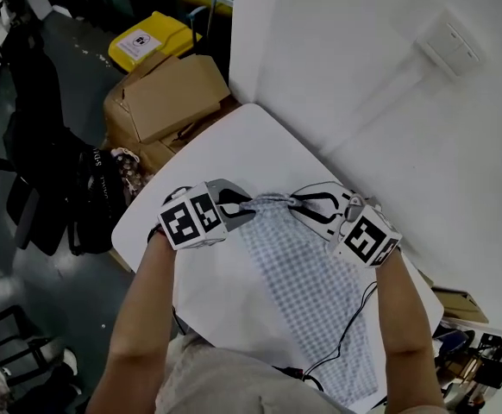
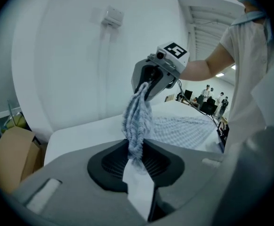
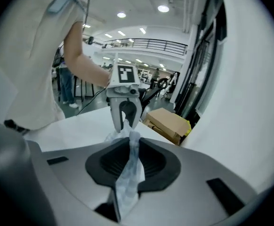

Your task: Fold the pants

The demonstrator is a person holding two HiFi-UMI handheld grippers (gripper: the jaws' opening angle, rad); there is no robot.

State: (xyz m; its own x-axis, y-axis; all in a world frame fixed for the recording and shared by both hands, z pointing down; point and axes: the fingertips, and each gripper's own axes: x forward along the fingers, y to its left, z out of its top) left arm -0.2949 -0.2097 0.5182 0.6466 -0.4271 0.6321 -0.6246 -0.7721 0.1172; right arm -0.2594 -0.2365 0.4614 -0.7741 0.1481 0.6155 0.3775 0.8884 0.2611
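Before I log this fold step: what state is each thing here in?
left tool: shut on a bunched edge of the pants.
right tool: shut on the pants too.
pants: far end gathered and lifted between both tools, the rest spread flat, not yet folded.
table: carrying the pants.

Pants (image 1: 316, 287): thin woven cloth, blue-and-white check, soft, rumpled, matt.
Counter (image 1: 251, 153): white and smooth, flat finish, no shine.
Left gripper (image 2: 136, 152): grey moulded plastic, matt; black ribbed pads (image 2: 109, 163) that look rubbery.
Right gripper (image 3: 130, 149): same grey matt plastic, same black ribbing.
Box (image 1: 169, 97): brown cardboard, dull.
Bin (image 1: 147, 37): yellow plastic, a touch of gloss.
Cable (image 1: 354, 313): black, smooth sheath.
Wall (image 1: 363, 76): white, matt.
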